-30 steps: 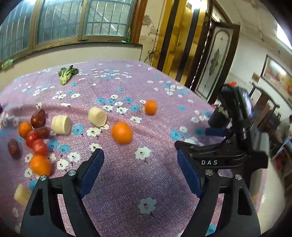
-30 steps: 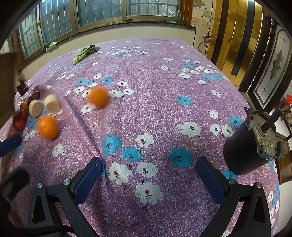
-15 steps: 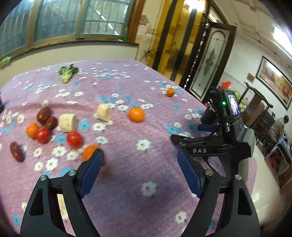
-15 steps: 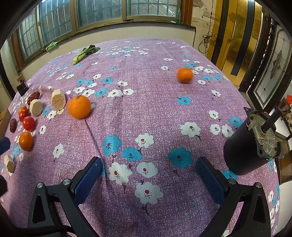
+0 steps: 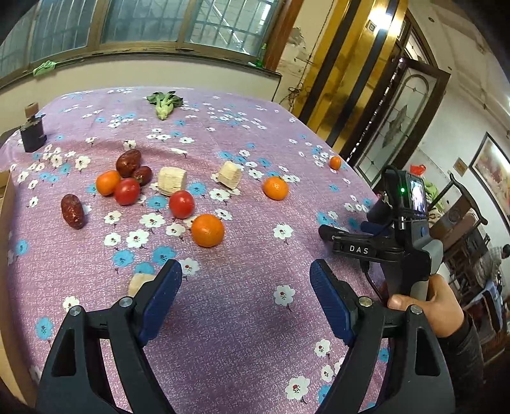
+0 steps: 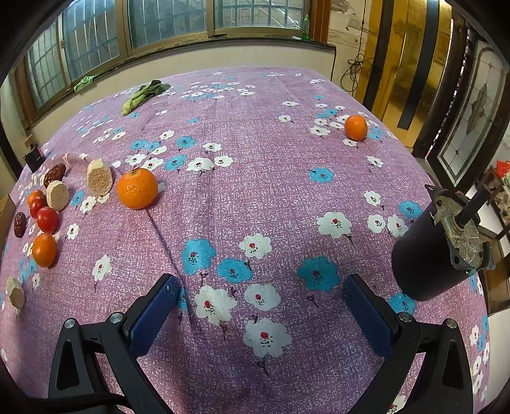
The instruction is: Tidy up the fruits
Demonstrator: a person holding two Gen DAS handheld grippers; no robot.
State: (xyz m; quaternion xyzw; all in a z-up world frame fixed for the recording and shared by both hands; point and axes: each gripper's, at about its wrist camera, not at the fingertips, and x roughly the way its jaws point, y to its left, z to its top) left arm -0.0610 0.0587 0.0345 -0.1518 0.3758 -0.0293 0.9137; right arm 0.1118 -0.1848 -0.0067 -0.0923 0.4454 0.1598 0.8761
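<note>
Fruits [image 5: 207,230] scattered over purple floral tablecloth [image 6: 255,197] beneath barred windows [image 6: 172,19]; both tongs [image 5: 245,286] [image 6: 259,301] wide apart, empty.

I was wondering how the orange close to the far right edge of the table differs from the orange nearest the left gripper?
The far orange looks much smaller than the near orange, though distance adds to that. The far orange sits alone by the table edge; the near orange lies beside a tomato in the main spread. Both are round, bright orange, resting on the flowered cloth, and neither is held: the left gripper is open.
</note>
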